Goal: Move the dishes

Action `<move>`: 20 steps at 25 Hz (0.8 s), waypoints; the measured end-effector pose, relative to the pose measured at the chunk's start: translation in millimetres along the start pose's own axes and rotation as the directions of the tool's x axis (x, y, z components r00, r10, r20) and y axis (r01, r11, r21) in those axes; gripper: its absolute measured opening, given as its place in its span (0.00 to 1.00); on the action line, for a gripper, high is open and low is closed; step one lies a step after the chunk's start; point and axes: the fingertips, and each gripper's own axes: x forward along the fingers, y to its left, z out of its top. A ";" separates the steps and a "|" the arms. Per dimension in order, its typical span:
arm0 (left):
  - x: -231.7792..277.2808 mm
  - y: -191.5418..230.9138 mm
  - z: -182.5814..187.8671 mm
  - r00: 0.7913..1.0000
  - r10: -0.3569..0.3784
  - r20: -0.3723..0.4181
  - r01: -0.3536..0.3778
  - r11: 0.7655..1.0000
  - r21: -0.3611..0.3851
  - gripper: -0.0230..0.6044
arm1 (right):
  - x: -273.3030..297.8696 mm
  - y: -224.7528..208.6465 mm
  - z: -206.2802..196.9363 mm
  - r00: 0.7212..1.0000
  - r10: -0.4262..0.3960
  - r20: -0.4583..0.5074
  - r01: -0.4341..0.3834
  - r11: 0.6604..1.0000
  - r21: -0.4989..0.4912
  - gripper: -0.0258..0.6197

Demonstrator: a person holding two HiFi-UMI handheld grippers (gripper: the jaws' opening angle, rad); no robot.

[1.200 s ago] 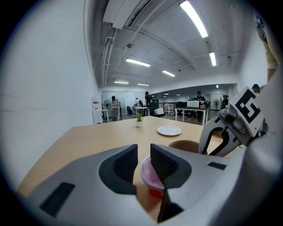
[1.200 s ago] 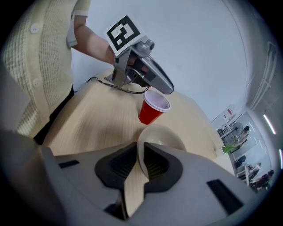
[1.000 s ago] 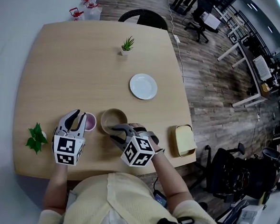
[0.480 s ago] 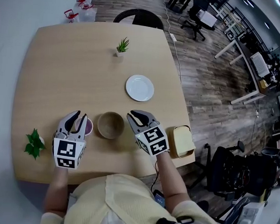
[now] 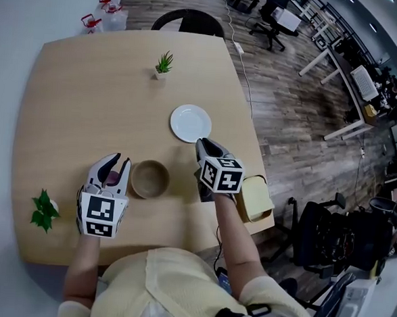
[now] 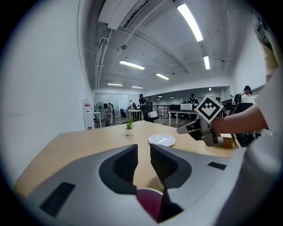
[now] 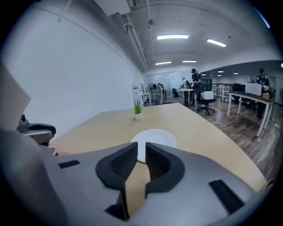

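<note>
on the surface (image 5: 87, 99) in front of us the work stands between two dishes. the wooden bowl (image 5: 149, 178) sits alone near the front edge, touched by nothing. the right tool (image 5: 205, 145) points at the near rim of the white plate (image 5: 191, 123), which lies flat just beyond its tips, toward the middle of the surface. its jaws have just been closing and are now almost together, with only a slit between the pads and nothing in it. the left tool (image 5: 116, 159) hovers just left of the bowl with its jaws part way apart. the pink cup (image 5: 113, 178) stands low between them, close to their roots, and we see no pad pressing on it.

we judge the bowl set down and the plate next. that move calls for the right jaws to spread again, for the tool to come in low, and for one jaw to slip under the thin rim while the other lands on top. a flat plate gives little to bite on and may slide away if pushed.

a second ago the right tool was rolled on its side with its jaws at the bowl's rim; now it is upright, clear of the bowl and up by the plate. the bowl seems not to have moved.
</note>
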 end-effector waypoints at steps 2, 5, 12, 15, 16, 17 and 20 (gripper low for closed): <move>4.0 -6.4 1.7 1.000 -0.014 0.000 0.014 1.000 0.005 0.19 | 5.9 -9.0 -5.6 1.000 -0.013 -0.022 0.014 0.998 0.057 0.17; 8.7 -15.7 3.5 0.999 -0.035 0.000 0.035 0.999 0.012 0.19 | 14.5 -24.6 -12.9 0.998 -0.045 -0.053 0.052 0.989 0.138 0.23; 19.0 -25.3 6.8 0.998 -0.064 0.000 0.064 0.997 0.033 0.19 | 36.7 -51.5 -22.5 0.988 -0.094 -0.121 0.127 0.944 0.305 0.26; 21.6 -24.9 8.0 0.998 -0.066 -0.001 0.066 0.997 0.038 0.19 | 44.1 -56.7 -24.6 0.983 -0.106 -0.151 0.152 0.928 0.341 0.29; 22.0 -24.3 8.3 0.998 -0.066 -0.001 0.066 0.997 0.038 0.19 | 46.3 -58.0 -25.4 0.981 -0.108 -0.161 0.160 0.922 0.353 0.29; 22.3 -23.6 8.6 0.998 -0.065 -0.002 0.065 0.997 0.038 0.19 | 48.5 -59.3 -26.2 0.979 -0.109 -0.171 0.166 0.916 0.366 0.29; 23.3 -22.3 8.8 0.998 -0.064 -0.005 0.064 0.997 0.039 0.19 | 54.4 -63.0 -28.9 0.974 -0.107 -0.198 0.180 0.897 0.404 0.29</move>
